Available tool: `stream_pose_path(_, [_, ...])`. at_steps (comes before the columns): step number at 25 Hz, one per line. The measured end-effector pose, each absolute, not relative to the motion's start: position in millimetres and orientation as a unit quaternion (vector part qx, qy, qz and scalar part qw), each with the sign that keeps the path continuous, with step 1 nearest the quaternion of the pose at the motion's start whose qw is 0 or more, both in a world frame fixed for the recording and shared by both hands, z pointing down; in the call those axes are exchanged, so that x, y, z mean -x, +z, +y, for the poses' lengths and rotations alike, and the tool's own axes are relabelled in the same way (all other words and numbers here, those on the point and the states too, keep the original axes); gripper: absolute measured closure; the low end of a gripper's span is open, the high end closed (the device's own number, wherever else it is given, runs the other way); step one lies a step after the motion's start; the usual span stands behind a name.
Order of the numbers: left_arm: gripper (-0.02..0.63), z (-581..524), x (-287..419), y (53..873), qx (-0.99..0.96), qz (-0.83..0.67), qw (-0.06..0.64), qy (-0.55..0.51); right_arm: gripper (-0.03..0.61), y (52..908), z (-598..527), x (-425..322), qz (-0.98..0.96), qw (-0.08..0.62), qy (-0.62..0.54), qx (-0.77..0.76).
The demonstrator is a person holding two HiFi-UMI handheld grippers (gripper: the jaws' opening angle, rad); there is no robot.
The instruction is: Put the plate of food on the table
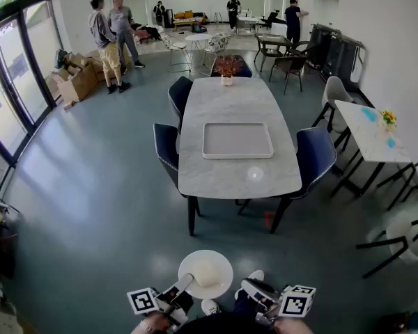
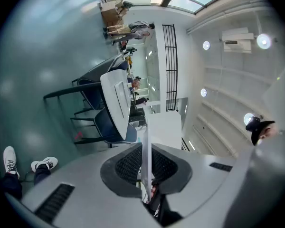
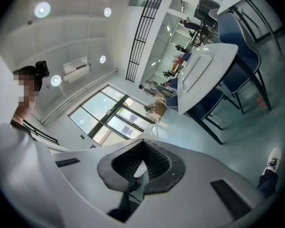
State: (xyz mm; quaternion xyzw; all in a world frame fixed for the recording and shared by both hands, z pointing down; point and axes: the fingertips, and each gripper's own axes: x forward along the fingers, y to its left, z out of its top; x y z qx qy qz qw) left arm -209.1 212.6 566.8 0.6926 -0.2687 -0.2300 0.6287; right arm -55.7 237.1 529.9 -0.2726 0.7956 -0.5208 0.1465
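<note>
A white plate (image 1: 195, 261) with a pale mound of food (image 1: 207, 274) hangs low in front of me, above the floor, in the head view. My left gripper (image 1: 187, 282) is shut on the plate's left rim. In the left gripper view the plate (image 2: 146, 127) stands edge-on between the jaws of the left gripper (image 2: 146, 148). At the plate's right side is my right gripper (image 1: 246, 284). In its own view the right gripper (image 3: 141, 151) is closed on a white sliver of rim (image 3: 139, 169). The marble table (image 1: 233, 176) stands ahead, some way off.
A white tray (image 1: 237, 140) lies mid-table and a flower pot (image 1: 227, 68) stands at its far end. Dark blue chairs (image 1: 313, 155) line both sides. A small white table (image 1: 369, 134) is at the right, and people (image 1: 110, 40) and cardboard boxes (image 1: 76, 82) at the back left.
</note>
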Motion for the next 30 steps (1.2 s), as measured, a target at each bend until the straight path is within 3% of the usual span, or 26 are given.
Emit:
stream_pose_path(8, [0.584, 215.2, 206.4, 568.9, -0.69, -0.27, 0.633, -0.226, 0.568, 532.8, 238.8, 51.0, 0.801, 0.133, -0.51, 0.284])
stream_pose_path(15, [0.584, 212.7, 204.7, 570.3, -0.689, -0.27, 0.634, -0.225, 0.568, 528.6, 237.3, 52.2, 0.79, 0.165, -0.526, 0.268])
stream_pose_path(30, [0.584, 202.4, 198.6, 569.6, -0.685, -0.276, 0.636, -0.225, 0.566, 530.5, 221.0, 31.2, 0.799, 0.139, -0.508, 0.291])
